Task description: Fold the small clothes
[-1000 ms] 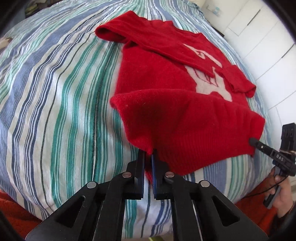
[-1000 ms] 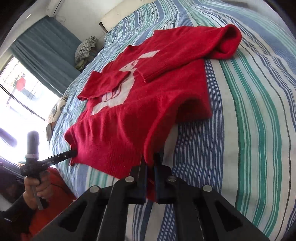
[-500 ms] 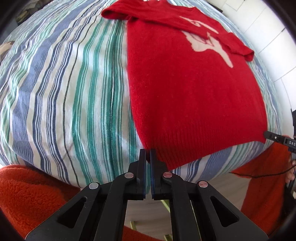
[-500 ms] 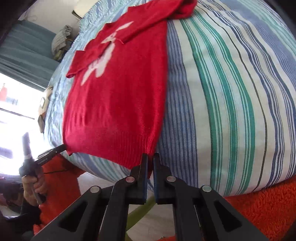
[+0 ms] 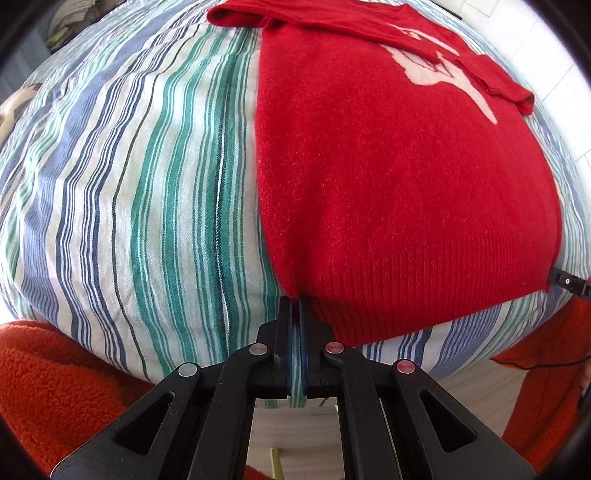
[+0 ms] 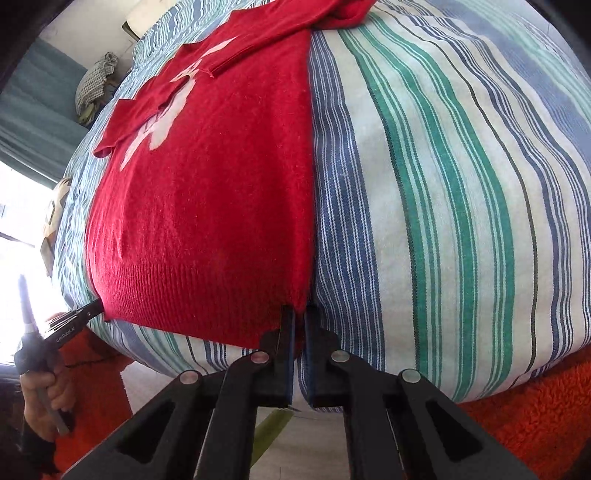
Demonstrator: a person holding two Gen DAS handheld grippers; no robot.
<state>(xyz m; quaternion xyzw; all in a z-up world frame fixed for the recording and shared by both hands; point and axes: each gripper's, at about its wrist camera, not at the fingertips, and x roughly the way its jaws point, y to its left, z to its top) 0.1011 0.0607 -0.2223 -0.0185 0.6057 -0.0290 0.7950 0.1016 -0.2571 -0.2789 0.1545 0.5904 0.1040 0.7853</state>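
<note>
Status, near to far.

Left tool (image 5: 295, 301): jaws pinched almost together on the near-left hem corner of the red sweater (image 5: 388, 177). Only a thin sliver of knit shows between the tips, so the grip looks real but shallow.

Right tool (image 6: 300, 308): jaws nearly closed on the near-right hem corner of the same sweater (image 6: 207, 206). In the left wrist view its black tip (image 5: 567, 282) shows at the far end of the hem. In the right wrist view the left tool (image 6: 86, 309) shows at the opposite corner, handle gripped by the person's left hand (image 6: 46, 391).

Sweater position: lying front-up on the striped bed (image 5: 129, 192), ribbed hem (image 5: 424, 284) at the near edge of the mattress, neck end far. Body looks flat and pulled fairly taut between the two corners.

Progress, my read:
- Done: both sleeves already folded inward across the chest, crossing over the white motif (image 5: 439, 70). Far-left sleeve fold (image 5: 243, 16) still bulges a bit.
- In hand: both hem corners held, so this looks like the setup for the lengthwise fold, hem up toward the neck.
- Left: that hem-to-neck fold, maybe one more halving, then smoothing. Roughly halfway.

Counts:
- Sweaters: 1, no other garment to fold in view.
- Tools: 2, both clamped on the hem.
- Sleeves: 2, both folded in.
- Motifs: 1.
- Small crumpled checked cloth (image 6: 94, 83) at the far end near the curtain: 1, cannot tell what it is.
</note>
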